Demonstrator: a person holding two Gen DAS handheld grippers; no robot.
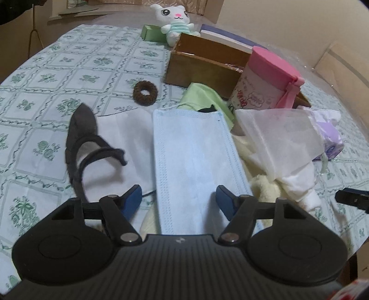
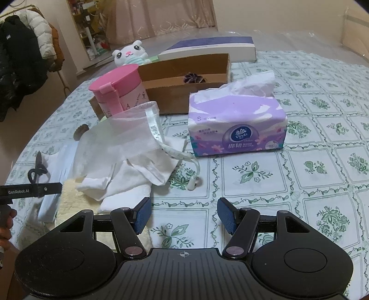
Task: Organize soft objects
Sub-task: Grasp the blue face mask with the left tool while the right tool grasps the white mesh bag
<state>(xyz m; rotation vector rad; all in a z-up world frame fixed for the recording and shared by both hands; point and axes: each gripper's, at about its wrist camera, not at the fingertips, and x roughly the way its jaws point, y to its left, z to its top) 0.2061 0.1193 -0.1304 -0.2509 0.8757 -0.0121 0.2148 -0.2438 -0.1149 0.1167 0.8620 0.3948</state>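
My left gripper (image 1: 178, 199) is open, its jaws on either side of the near end of a light blue face mask (image 1: 196, 161) that lies flat on the pile. A black mask (image 1: 80, 143) lies to its left on a white cloth (image 1: 129, 138). A brown scrunchie (image 1: 145, 91) lies farther back. A white mesh bag (image 1: 281, 131) lies on the right; it also shows in the right wrist view (image 2: 122, 143). My right gripper (image 2: 183, 213) is open and empty above the tablecloth, right of the white cloths (image 2: 120, 180).
An open cardboard box (image 1: 200, 67) stands behind the pile, a pink-lidded tub (image 1: 265, 80) in front of it. A purple tissue pack (image 2: 237, 122) stands ahead of the right gripper. A white plush cat (image 1: 173, 20) and a flat blue box (image 2: 207, 48) are at the back.
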